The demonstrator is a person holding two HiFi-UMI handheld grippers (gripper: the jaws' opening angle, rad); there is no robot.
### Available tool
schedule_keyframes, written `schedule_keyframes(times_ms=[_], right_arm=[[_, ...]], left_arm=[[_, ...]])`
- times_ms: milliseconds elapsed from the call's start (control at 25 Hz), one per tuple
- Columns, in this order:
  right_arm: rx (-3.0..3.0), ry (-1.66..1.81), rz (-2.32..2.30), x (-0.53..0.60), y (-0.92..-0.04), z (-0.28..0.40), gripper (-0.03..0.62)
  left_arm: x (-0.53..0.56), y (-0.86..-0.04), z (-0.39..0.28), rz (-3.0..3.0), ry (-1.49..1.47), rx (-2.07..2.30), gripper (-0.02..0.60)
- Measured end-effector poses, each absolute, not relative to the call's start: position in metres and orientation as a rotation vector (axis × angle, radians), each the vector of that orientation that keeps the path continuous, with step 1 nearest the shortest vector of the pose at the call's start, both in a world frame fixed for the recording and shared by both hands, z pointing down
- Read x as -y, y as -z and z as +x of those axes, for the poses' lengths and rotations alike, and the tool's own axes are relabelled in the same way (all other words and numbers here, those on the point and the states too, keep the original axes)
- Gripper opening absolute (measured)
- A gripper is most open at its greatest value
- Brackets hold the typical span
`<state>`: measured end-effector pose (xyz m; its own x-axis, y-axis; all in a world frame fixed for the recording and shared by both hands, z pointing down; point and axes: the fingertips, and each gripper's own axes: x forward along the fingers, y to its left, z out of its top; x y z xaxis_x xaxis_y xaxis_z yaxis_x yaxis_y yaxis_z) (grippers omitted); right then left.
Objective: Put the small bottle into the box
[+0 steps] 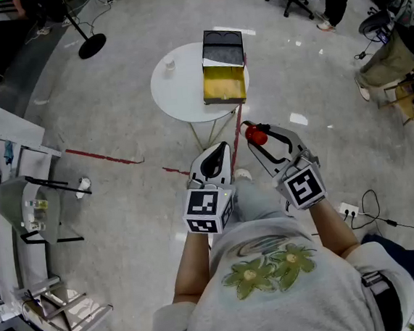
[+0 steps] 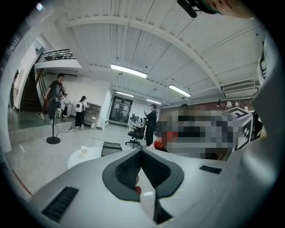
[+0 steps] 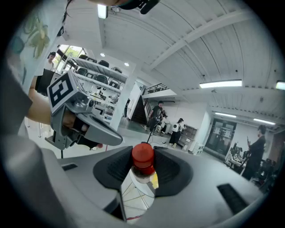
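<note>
The small bottle, clear with a red cap, is held in the air by my right gripper, whose jaws are shut on it. In the right gripper view the bottle stands between the dark pads, cap pointing away. My left gripper hangs beside it on the left, shut and empty; its jaws meet at the tips. The box lies open on the round white table ahead of both grippers, yellow inside, with a black lid folded back. It shows dark and small in the left gripper view.
A small white cup stands on the table's left part. A red tape line crosses the floor. A stand with a round base is at the far left, shelving at the left, and cables with a power strip at the right.
</note>
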<state>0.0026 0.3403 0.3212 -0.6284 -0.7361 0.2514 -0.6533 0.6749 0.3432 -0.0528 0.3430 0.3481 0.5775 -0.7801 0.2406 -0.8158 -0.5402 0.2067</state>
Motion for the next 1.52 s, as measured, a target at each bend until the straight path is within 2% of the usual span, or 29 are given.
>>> schedule_keyframes(times_ms=[920, 1520], right_arm=[[2.607, 0.297, 0.995, -0.065, -0.330, 0.037, 0.153], [2.660, 0.233, 0.922, 0.049, -0.343, 0.039, 0.153]], left_arm=[[-0.093, -0.373, -0.047, 2.414, -0.315, 1.476, 0.000], [0.008, -0.392, -0.053, 2.315, -0.324, 1.558, 0.000]])
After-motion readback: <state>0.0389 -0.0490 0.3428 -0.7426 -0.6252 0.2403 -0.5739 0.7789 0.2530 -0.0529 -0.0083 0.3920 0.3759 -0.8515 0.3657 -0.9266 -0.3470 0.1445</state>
